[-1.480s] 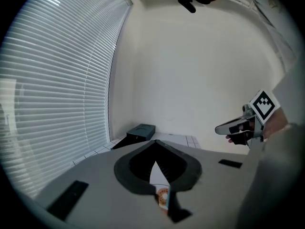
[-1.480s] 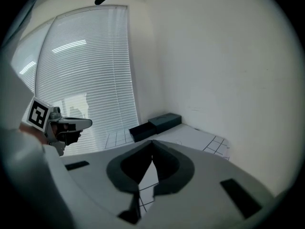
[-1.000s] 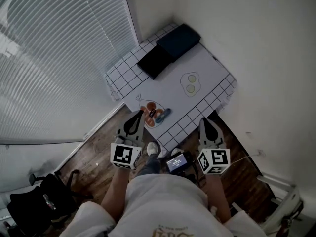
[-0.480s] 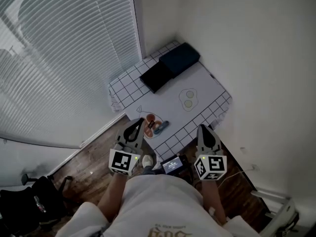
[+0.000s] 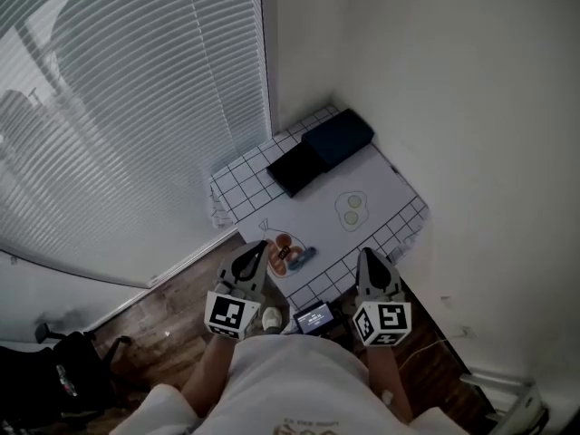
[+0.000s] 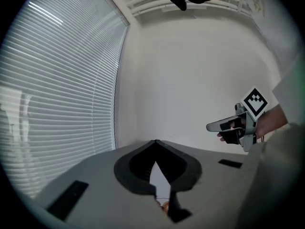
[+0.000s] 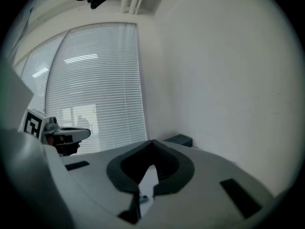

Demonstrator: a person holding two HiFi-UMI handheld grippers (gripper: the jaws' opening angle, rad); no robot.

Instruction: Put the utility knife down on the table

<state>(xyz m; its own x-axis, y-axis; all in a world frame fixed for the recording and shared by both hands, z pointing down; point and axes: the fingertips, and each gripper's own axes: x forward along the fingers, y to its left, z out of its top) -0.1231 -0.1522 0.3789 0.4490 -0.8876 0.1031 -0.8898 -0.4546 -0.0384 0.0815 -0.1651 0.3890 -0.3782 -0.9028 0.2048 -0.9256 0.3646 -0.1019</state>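
Observation:
A small table with a white grid cloth stands in the room's corner, far below me. At its near edge lies an orange-and-black thing with a blue thing beside it; they are too small to tell which is the utility knife. My left gripper hovers just left of them, shut and empty. The right gripper hangs over the table's near right edge, also shut with nothing in it. In the left gripper view the jaws meet at the tip; in the right gripper view the jaws do too.
A black box and a dark blue box sit at the table's back. An egg drawing marks the cloth. Window blinds fill the left, a white wall the right. A small screen device hangs at the person's waist.
Both grippers have risen a little, and the table now looks smaller and farther below. The jaws stay shut and nothing was picked up.

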